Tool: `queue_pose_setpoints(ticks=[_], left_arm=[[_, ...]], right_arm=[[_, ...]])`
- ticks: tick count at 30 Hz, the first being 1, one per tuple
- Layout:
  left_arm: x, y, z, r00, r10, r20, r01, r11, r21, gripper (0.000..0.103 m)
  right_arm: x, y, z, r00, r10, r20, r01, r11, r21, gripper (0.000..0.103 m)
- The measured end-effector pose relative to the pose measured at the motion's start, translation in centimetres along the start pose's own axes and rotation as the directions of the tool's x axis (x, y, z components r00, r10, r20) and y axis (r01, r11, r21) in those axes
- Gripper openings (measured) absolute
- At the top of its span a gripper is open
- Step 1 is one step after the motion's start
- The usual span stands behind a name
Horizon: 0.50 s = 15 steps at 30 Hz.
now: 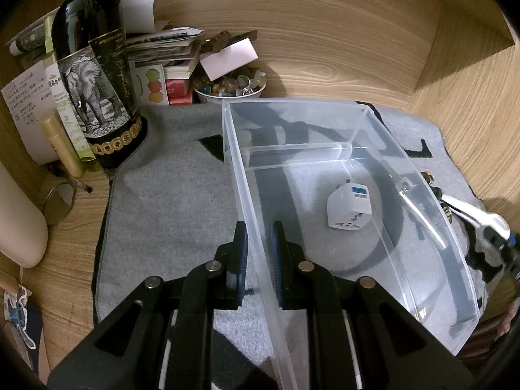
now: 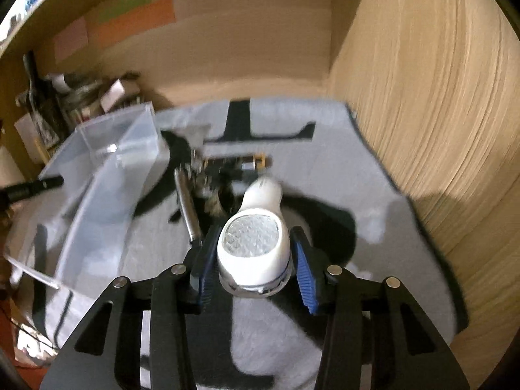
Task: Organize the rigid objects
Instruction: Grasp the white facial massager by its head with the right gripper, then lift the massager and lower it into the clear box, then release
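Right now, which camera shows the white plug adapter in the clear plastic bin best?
The left wrist view: the white plug adapter lies sharp and unobstructed on the floor of the clear plastic bin. The right wrist view is blurred; the bin shows there, but no adapter can be made out.

Wood-grain walls point(image 1: 341, 32) (dim light), grey mat point(image 1: 169, 195) – black markings, wooden desk point(image 1: 65, 260)

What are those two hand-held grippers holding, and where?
The left hand-held gripper pinches the clear bin by its near side wall. The right hand-held gripper clamps the white lint shaver around its head.
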State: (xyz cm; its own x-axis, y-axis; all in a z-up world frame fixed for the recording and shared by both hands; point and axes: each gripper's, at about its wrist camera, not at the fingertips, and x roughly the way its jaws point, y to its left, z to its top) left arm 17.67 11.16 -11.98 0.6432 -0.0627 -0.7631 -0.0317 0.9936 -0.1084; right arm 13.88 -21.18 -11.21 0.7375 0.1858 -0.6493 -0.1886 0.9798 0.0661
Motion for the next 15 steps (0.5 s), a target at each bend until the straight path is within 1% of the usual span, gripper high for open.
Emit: queue_pose_setpoints(ticks=[3,10,13,15], left_arm=[[0.0,0.0,0.0,1.0,-0.001,0.001,0.001,1.0,-0.003,0.014],[0.0,0.0,0.0,1.0,-0.001,0.002,0.001,1.0,-0.005,0.014],[0.0,0.0,0.0,1.0,0.0,0.002,0.0,1.0,-0.005,0.014],[0.0,0.0,0.0,1.0,0.0,0.001,0.0,1.0,-0.006,0.014]], right_arm=[[-0.8,0.0,1.6,0.999,-0.006,0.054,0.006,1.0,-0.003,0.039],[-2.2,0.7,4.9,0.987,0.016,0.157,-0.01,0.999,-0.036,0.038],[-2.7,1.7,6.1,0.98,0.045,0.194,-0.034,0.997,-0.062,0.038],[-3.2,2.6,7.2,0.971,0.081,0.224,-0.063,0.994,-0.088,0.038]])
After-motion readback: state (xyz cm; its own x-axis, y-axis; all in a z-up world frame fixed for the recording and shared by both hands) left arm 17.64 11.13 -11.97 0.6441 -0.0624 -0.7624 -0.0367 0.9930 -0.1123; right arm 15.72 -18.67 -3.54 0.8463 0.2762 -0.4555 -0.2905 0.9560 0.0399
